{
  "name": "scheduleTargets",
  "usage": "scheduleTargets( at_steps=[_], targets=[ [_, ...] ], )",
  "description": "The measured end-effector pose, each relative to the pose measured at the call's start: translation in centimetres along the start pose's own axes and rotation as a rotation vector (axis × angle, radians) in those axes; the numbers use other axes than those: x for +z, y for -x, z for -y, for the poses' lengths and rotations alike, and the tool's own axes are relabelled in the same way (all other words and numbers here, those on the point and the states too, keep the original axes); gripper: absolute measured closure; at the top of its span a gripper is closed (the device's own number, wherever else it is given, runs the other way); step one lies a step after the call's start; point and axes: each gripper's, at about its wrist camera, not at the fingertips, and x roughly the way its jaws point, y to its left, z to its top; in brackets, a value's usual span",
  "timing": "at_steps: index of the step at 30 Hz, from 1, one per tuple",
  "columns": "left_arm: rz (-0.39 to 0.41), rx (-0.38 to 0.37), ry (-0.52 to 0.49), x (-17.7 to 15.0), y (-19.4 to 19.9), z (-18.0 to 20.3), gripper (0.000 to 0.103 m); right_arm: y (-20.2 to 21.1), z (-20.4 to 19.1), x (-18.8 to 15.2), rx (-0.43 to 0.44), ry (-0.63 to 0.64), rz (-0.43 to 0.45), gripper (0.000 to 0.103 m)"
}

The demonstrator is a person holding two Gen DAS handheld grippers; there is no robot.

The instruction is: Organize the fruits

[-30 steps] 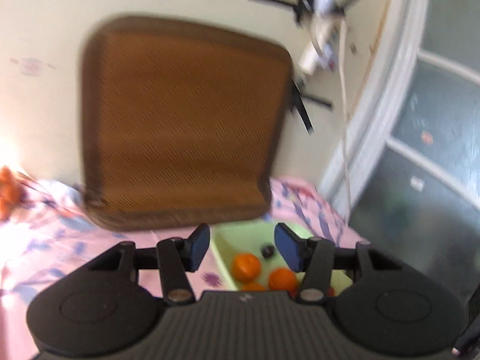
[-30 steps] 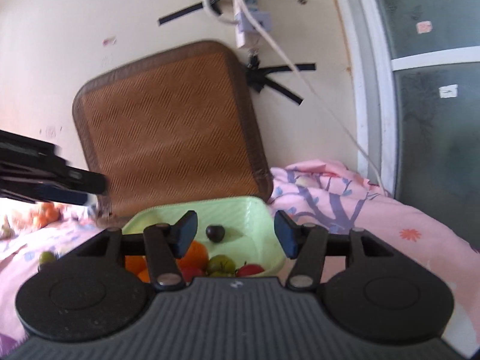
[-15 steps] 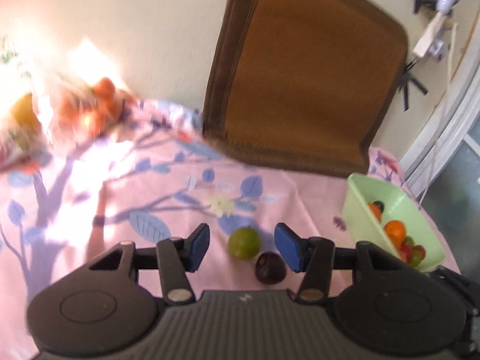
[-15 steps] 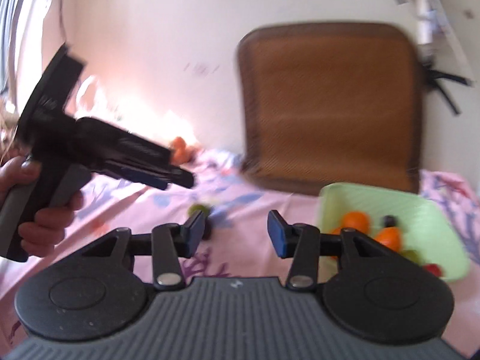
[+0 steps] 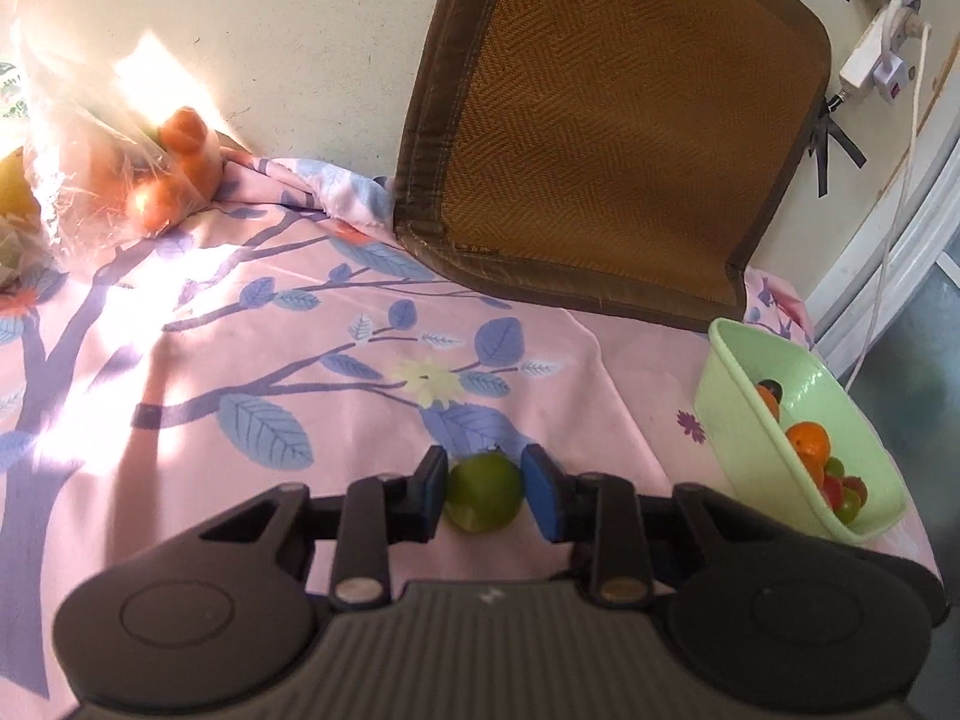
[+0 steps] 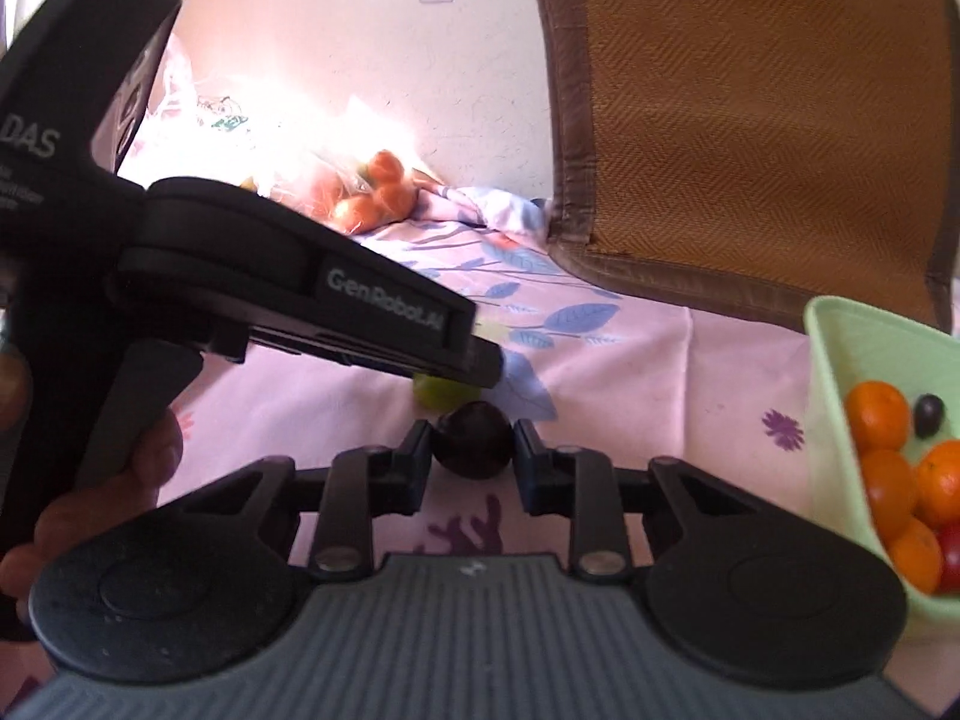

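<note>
On the pink cloth lies a green fruit (image 5: 485, 492), and my left gripper (image 5: 483, 463) is shut on it from both sides. In the right wrist view the same green fruit (image 6: 435, 391) peeks out under the left gripper's tip. Just in front of it sits a dark plum (image 6: 474, 449). My right gripper (image 6: 471, 432) is closing on the plum, and its pads touch both sides. A light green basket (image 5: 723, 336) at the right holds oranges, a dark plum and small red and green fruits.
A clear bag of oranges (image 5: 150, 174) lies at the back left by the wall. A brown woven mat (image 5: 624, 120) leans on the wall behind the basket. A power strip and cable (image 5: 870, 60) hang at the far right. A hand (image 6: 120, 480) grips the left tool.
Both grippers swung left from the basket down to the cloth. The left one closed on the green fruit. The right one narrowed around the dark plum.
</note>
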Motion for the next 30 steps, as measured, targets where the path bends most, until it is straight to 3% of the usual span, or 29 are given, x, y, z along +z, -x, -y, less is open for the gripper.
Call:
scheduleTargets(
  at_steps=[7,14,19,26,28,30],
  targets=[
    [0.003,-0.095,-0.049,-4.8,4.3,3.9,0.075,7.6,0.3,-5.3,-0.129,0.009,0.082,0.072],
    [-0.017,-0.191,-0.177,-10.3,5.6,10.6,0.075,13.2,3.5,-10.1,-0.257,-0.161,0.101,0.071],
    [-0.028,-0.205,-0.254,-12.1,5.0,13.3,0.075,14.8,4.8,-11.8,-0.319,-0.190,0.094,0.071],
    [0.037,-0.152,-0.320,-13.5,5.5,13.7,0.070,15.0,4.8,-12.4,-0.321,-0.177,0.092,0.070],
    [0.058,-0.125,-0.342,-13.9,5.5,13.8,0.059,15.0,4.7,-12.4,-0.322,-0.170,0.092,0.068],
    [0.069,-0.115,-0.363,-14.2,5.4,13.9,0.054,15.1,4.8,-12.5,-0.319,-0.175,0.093,0.063]
  ],
)
